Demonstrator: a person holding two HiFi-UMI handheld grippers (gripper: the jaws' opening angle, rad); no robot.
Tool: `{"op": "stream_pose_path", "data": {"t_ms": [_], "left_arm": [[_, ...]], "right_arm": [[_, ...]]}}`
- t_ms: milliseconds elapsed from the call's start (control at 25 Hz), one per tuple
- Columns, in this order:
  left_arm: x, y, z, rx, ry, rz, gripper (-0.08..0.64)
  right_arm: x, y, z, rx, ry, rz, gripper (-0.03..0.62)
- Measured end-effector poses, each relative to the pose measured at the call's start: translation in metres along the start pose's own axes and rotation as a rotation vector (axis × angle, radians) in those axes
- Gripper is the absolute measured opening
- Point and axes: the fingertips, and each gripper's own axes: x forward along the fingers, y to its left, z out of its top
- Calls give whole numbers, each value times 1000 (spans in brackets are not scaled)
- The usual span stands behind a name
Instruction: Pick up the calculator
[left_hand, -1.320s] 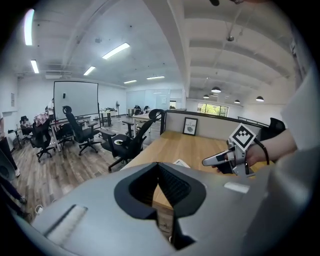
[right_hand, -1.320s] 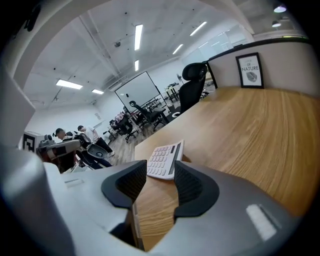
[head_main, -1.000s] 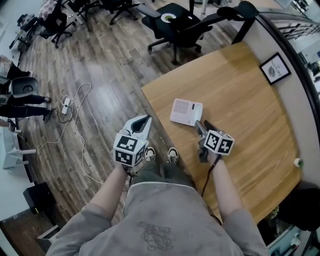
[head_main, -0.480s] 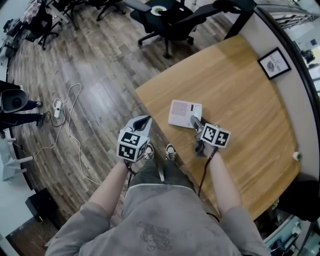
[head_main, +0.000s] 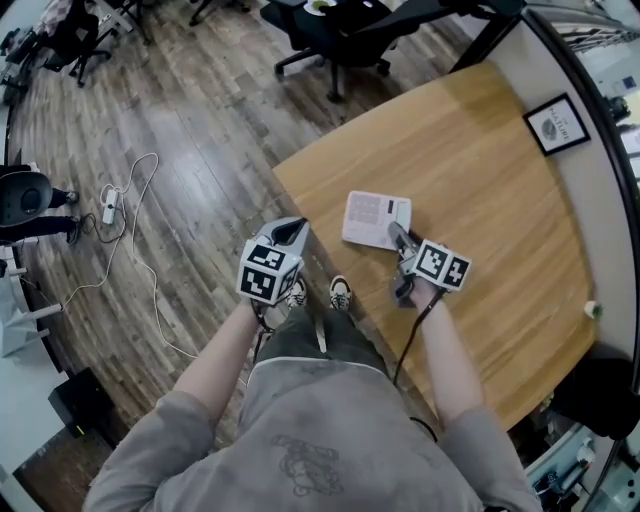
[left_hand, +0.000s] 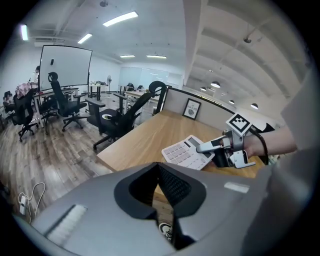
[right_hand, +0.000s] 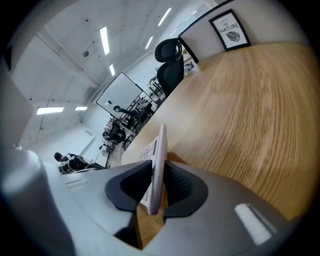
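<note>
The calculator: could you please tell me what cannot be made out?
- Key labels and display on the calculator: too small in head and left gripper views.
- Its near corner: covered by the right gripper in head view.
- Its key face: edge-on in right gripper view.
- Whether it has left the table: unclear.

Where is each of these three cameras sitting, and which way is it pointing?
Head view: on the person's head, looking steeply down at the table; arms, torso, shoes and both grippers show.
Left gripper view: rides the left gripper, beside the table, facing across it; its own shut jaws show.
Right gripper view: rides the right gripper, low over the table; its jaws clamp the calculator.
Shared: all three show the calculator and table.
</note>
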Motion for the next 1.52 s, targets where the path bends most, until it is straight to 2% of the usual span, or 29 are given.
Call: {"op": "stream_pose_path", "data": {"t_ms": [160,320,600,1000,1120,1240,1440,1520], "left_arm": [[-10,2,7,23,-12,8,2],[-32,6,26,58,-60,32,2],[-87,9,79,149,-181,74,2],[-169,-3,167,294,-391,105,2],[-191,-8,189,328,-450,108,2],[-215,-15,206,322,-510,87,2],[-253,-23,227,380,-577,114,2],[-264,-24,227,372,-589,121,2]], "right_arm": [[-9,10,7,8,-33,-4,74],[-28,36,25,-50,-91,-1,72],[-84,121,74,-237,-265,53,72],[-182,246,123,-403,-525,182,71],[-208,271,130,-442,-582,206,71],[-232,293,131,-477,-627,221,71],[-270,322,129,-577,-703,195,71],[-280,327,125,-598,-717,192,71]]}}
